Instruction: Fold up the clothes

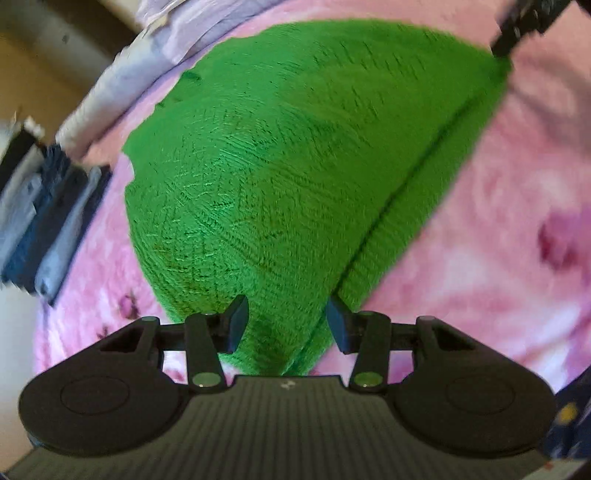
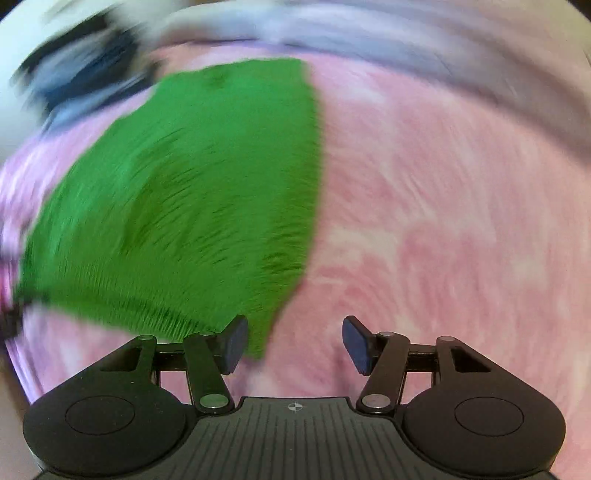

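Green knitted garment (image 1: pixel 280 155), folded with a doubled edge along one side, lies flat on a pink floral bedspread (image 1: pixel 480 229). Seen from the left wrist camera, the left gripper (image 1: pixel 287 322) hovers over the garment's near corner, its fingers apart, the cloth showing between them with neither pad pressing on it. At 1 o'clock in that view the tip of the right gripper (image 1: pixel 524 26) meets the garment's far corner. From the right wrist camera, much blurred, the right gripper's fingers stand apart with bedspread between them, the garment's corner beside the 9 o'clock pad. Folded blue and grey clothes (image 1: pixel 44 218) are stacked at 9 o'clock in the left view, at the bedspread's edge.
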A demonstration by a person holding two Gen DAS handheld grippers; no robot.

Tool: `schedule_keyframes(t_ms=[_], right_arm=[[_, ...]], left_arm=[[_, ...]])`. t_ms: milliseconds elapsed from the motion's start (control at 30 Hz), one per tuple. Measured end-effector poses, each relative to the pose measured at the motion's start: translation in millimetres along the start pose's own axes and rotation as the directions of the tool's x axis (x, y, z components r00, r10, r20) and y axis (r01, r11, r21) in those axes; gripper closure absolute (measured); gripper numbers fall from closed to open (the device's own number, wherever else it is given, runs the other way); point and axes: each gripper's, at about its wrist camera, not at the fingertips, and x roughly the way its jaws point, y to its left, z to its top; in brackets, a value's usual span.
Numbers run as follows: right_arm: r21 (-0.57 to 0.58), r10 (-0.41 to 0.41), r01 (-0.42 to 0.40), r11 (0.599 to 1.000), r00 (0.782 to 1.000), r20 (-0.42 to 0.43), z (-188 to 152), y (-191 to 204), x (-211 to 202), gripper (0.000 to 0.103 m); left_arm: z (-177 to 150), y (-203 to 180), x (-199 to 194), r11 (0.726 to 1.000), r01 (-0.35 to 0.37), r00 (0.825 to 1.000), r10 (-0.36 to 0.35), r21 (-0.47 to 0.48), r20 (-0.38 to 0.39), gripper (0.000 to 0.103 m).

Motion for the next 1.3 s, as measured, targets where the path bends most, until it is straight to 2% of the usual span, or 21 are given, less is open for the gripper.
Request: schedule_keyframes(t_ms=[67,167,300,400,467,500,533,567,600,633,700,800,867,900,967,1033,1067,1133,1200,1267,1300], right_arm=[[-0.206,-0.030,0.036,0.978,0.999,0.029,-9.5,30.7,-0.5,0.049],[-0.474,-0.126,0.157,0.866,0.987,0.097,-30.9,69.6,9.3,0.049],[-0.631,-0.208,0.275,0.725,0.961,0.180,-50.2,89.3,26.4,0.050],[-0.676,-0.225,0.316,0.665,0.949,0.222,-52.5,93.5,35.4,0.053],[-0.681,-0.225,0.332,0.653,0.943,0.244,-51.3,93.1,38.4,0.059],[-0.685,-0.219,0.334,0.647,0.943,0.252,-51.5,93.8,38.5,0.063],[-0.693,-0.212,0.332,0.639,0.943,0.256,-52.2,94.3,39.6,0.069],[-0.705,-0.206,0.327,0.629,0.945,0.254,-52.3,93.9,42.1,0.075],[-0.717,-0.206,0.327,0.616,0.945,0.254,-53.2,94.5,41.6,0.091],[-0.718,-0.196,0.326,0.615,0.945,0.261,-52.4,94.0,39.2,0.100],[-0.693,-0.166,0.324,0.644,0.943,0.287,-46.7,92.1,26.8,0.100],[-0.664,-0.100,0.309,0.681,0.937,0.334,-31.9,89.8,-3.6,0.100],[-0.667,-0.023,0.273,0.693,0.933,0.358,-24.3,93.6,-25.0,0.101],[-0.695,0.010,0.234,0.680,0.945,0.327,-23.9,99.5,-28.8,0.101],[-0.750,0.042,0.142,0.646,0.975,0.220,-32.0,111.0,-18.7,0.101],[-0.784,-0.016,0.104,0.612,0.993,0.119,-43.9,115.6,2.8,0.101],[-0.790,-0.058,0.114,0.602,0.993,0.099,-47.3,114.7,11.0,0.101],[-0.771,-0.107,0.102,0.629,0.993,0.043,-43.4,106.7,18.4,0.100],[-0.747,-0.102,0.083,0.660,0.995,0.021,-36.5,97.4,15.0,0.100],[-0.722,-0.068,0.020,0.692,0.997,-0.037,-30.3,90.4,10.1,0.097],[-0.707,-0.048,-0.007,0.707,0.997,-0.058,-28.2,86.0,6.1,0.089]], left_arm=[[-3.9,-7.9,1.3,0.998,-0.035,0.999,0.035,0.060,0.001,0.060],[-6.1,-16.0,1.3,0.990,-0.067,0.998,0.066,0.121,0.010,0.060],[-5.8,-24.5,7.3,0.968,-0.107,0.994,0.101,0.228,0.039,0.060],[-5.8,-35.9,8.5,0.940,-0.148,0.988,0.129,0.307,0.080,0.060],[-5.2,-37.3,13.4,0.928,-0.186,0.981,0.157,0.323,0.114,0.067],[-4.5,-36.1,15.0,0.927,-0.198,0.978,0.167,0.319,0.121,0.084],[-4.2,-34.2,16.7,0.925,-0.208,0.976,0.178,0.317,0.121,0.091],[-4.4,-32.7,17.2,0.921,-0.225,0.973,0.192,0.319,0.130,0.092],[-4.9,-31.0,16.9,0.916,-0.238,0.969,0.202,0.321,0.143,0.094],[-3.9,-28.0,15.1,0.912,-0.253,0.965,0.212,0.324,0.157,0.095],[-2.8,-20.9,5.5,0.904,-0.294,0.951,0.243,0.311,0.192,0.096],[-4.6,2.6,-34.6,0.869,-0.429,0.894,0.369,0.248,0.255,0.098],[-10.0,18.9,-54.2,0.864,-0.472,0.876,0.437,0.177,0.203,0.099],[-17.7,20.2,-56.5,0.865,-0.470,0.881,0.447,0.177,0.152,0.099],[-34.3,7.9,-43.0,0.892,-0.405,0.914,0.402,0.203,0.058,0.099],[-39.6,-13.1,-21.2,0.939,-0.272,0.961,0.278,0.212,0.001,0.096],[-38.5,-23.3,-13.3,0.943,-0.239,0.970,0.245,0.232,0.005,0.095],[-31.1,-34.3,-1.2,0.956,-0.189,0.981,0.194,0.225,0.000,0.093],[-23.2,-26.8,1.7,0.978,-0.158,0.986,0.164,0.137,-0.031,0.092],[-21.9,-10.7,-5.5,0.993,-0.114,0.992,0.116,0.028,-0.049,0.086],[-26.6,0.7,-11.4,0.995,-0.092,0.994,0.090,-0.030,-0.060,0.079]])
